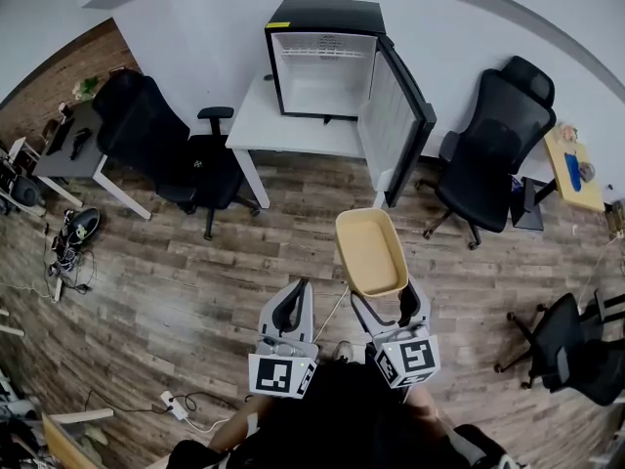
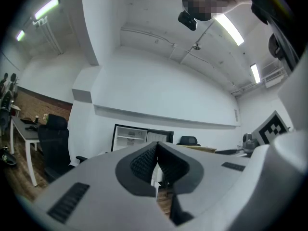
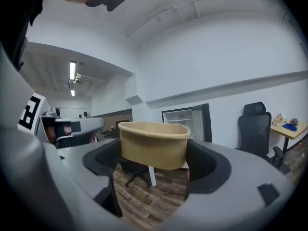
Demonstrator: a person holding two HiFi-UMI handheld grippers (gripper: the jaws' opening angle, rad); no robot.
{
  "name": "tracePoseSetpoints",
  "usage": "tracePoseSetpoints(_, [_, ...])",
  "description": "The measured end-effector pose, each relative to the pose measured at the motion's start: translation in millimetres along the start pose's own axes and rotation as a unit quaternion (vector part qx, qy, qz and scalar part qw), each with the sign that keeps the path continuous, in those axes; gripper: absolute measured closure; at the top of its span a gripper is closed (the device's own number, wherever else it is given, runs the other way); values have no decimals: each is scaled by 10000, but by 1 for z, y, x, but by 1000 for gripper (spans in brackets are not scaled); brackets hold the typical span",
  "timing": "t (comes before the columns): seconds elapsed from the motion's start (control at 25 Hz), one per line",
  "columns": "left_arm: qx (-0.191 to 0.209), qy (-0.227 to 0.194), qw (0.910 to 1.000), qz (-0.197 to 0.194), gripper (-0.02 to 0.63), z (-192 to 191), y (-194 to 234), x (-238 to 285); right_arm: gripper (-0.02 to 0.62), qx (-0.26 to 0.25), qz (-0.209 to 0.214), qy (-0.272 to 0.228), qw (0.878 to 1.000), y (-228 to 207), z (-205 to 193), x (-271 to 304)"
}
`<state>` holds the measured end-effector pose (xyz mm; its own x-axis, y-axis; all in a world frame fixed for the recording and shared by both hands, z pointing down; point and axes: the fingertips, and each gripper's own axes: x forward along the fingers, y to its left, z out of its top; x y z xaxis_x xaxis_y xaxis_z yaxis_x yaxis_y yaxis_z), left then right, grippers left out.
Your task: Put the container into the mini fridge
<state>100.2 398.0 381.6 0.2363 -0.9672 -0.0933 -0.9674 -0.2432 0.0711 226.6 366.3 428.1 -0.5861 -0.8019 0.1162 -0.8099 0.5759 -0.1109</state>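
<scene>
Black mini fridge [image 1: 327, 62], white inside, door swung open, stands on a white table [image 1: 283, 130] by the wall. Tan oval open-topped container [image 1: 371, 252] is held in the air over the wood plank floor [image 1: 176, 281], well short of the fridge. Right gripper [image 1: 388, 303] has it: jaws spread wide, pads pressing its two sides at the near end. Left gripper [image 1: 291, 309] is just beside, jaws closed together, nothing between them.

The right tongs [image 3: 153, 160] grip a tan container [image 3: 153, 146] at its sides, the open mini fridge [image 3: 185, 115] beyond.
</scene>
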Motion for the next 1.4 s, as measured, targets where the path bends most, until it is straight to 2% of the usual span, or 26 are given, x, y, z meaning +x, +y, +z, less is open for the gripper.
tracePoseSetpoints(0.44, [62,-17,10000,75,597,1,-34,-1,153,-32,134,-89,9999,-19,2,-24])
tracePoseSetpoints(0.84, [131,-43,9988,467,597,-3,-48,-10,153,-71,448,-85,9989,-32,-4,-33])
tracePoseSetpoints(1.12, [95,-4,9980,622,597,-15,-36,2,153,-53,515,-20,9987,-40,-11,-16])
tracePoseSetpoints(1.4, [12,59,9980,637,597,-26,-6,39,153,-38,524,62,9986,-50,-14,30])
